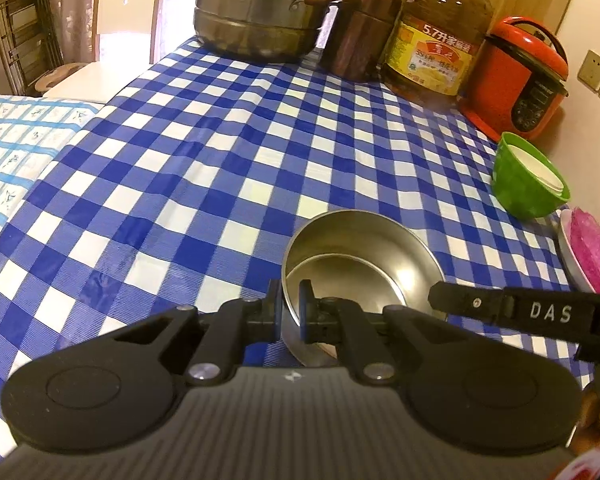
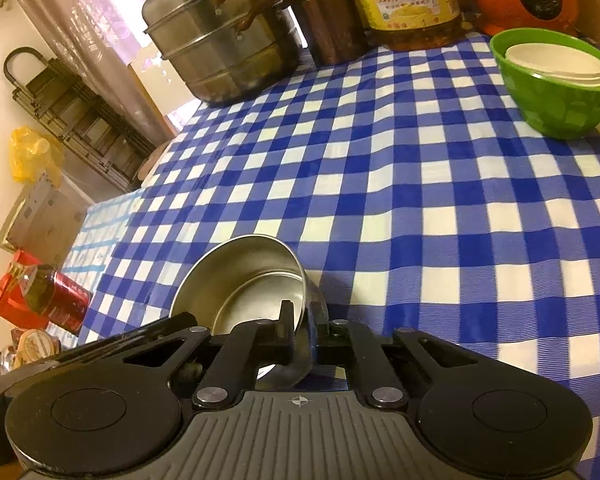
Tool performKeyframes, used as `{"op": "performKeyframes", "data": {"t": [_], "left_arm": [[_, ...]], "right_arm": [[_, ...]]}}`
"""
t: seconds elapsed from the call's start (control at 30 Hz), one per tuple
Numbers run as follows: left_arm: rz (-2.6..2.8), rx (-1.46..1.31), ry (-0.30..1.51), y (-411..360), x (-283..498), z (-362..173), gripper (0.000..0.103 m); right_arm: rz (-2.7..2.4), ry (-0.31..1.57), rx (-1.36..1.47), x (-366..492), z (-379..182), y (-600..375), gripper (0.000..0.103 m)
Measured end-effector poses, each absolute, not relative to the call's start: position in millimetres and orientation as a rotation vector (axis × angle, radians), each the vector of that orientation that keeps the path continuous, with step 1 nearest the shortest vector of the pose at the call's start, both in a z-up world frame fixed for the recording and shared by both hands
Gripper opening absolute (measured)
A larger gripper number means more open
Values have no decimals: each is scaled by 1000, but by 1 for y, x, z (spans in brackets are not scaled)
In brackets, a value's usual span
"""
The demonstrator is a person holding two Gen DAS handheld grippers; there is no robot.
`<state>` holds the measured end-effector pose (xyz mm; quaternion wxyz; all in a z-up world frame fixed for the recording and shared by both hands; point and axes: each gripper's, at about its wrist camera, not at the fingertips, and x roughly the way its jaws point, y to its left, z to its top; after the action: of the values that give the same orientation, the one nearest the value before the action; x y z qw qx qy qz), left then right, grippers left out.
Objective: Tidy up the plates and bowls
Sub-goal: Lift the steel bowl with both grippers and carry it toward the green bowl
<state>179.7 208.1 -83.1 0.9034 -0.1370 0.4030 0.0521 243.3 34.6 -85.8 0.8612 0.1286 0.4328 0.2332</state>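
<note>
Two grippers, left point(image 1: 290, 306) and right point(image 2: 300, 334), I had clamped on opposite rim edges of the nested steel bowls point(image 1: 360, 264), near me, steadying them for lifting. Farther right: green bowl point(image 1: 530, 178), white bowls nested inside.

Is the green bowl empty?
No, the green bowl has white bowls stacked inside it.
</note>
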Motion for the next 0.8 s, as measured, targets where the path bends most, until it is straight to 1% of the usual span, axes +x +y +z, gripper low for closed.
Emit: {"op": "performKeyframes", "data": {"t": [0.3, 0.8], "left_arm": [[72, -260, 810, 183, 180, -65, 7], [-42, -211, 773, 116, 201, -35, 7]], "right_arm": [[464, 873, 292, 236, -67, 8, 6], [374, 806, 346, 229, -40, -61, 6]]}}
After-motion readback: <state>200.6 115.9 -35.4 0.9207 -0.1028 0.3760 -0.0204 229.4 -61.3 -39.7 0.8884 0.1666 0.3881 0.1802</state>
